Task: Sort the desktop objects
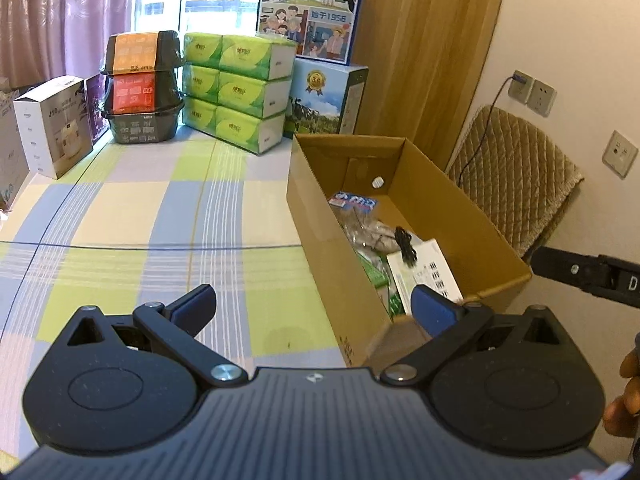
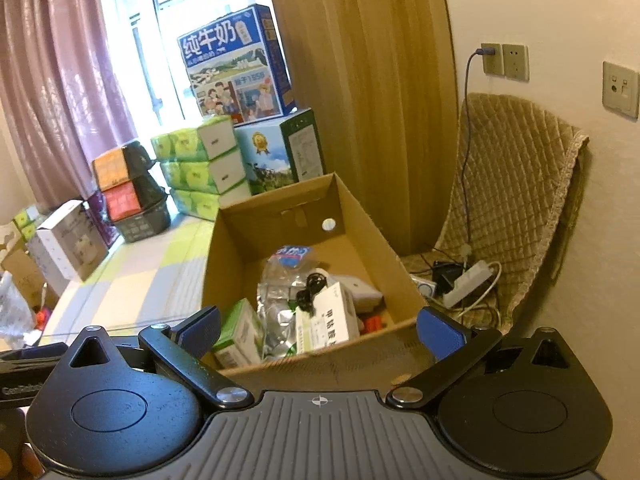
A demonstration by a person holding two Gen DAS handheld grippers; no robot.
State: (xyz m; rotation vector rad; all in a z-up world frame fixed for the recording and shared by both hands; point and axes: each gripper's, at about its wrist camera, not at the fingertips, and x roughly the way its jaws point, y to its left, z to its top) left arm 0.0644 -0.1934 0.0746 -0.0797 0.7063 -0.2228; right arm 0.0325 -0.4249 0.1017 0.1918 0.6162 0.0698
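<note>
An open cardboard box [image 1: 320, 240] [image 2: 360, 216] stands on the checked tablecloth [image 1: 140, 216] at its right edge. Inside lie a clear plastic bag [image 2: 280, 280] with a blue label, a white medicine carton [image 2: 334, 318], a green-and-white carton [image 2: 240, 334], a black cable [image 1: 405, 242] [image 2: 310, 288] and a white device [image 2: 360, 290]. My left gripper [image 1: 316, 306] is open with nothing in it, straddling the box's near left corner. My right gripper [image 2: 320, 328] is open too, hovering at the box's near wall, nothing between its fingers.
Along the back stand green tissue packs [image 1: 236, 88], stacked black bowls [image 1: 142, 88], a white appliance box [image 1: 52, 124] and blue milk cartons [image 1: 326, 96]. A padded chair [image 2: 508, 200] with a power strip [image 2: 468, 282] sits right of the table. The other gripper [image 1: 592, 276] shows at right.
</note>
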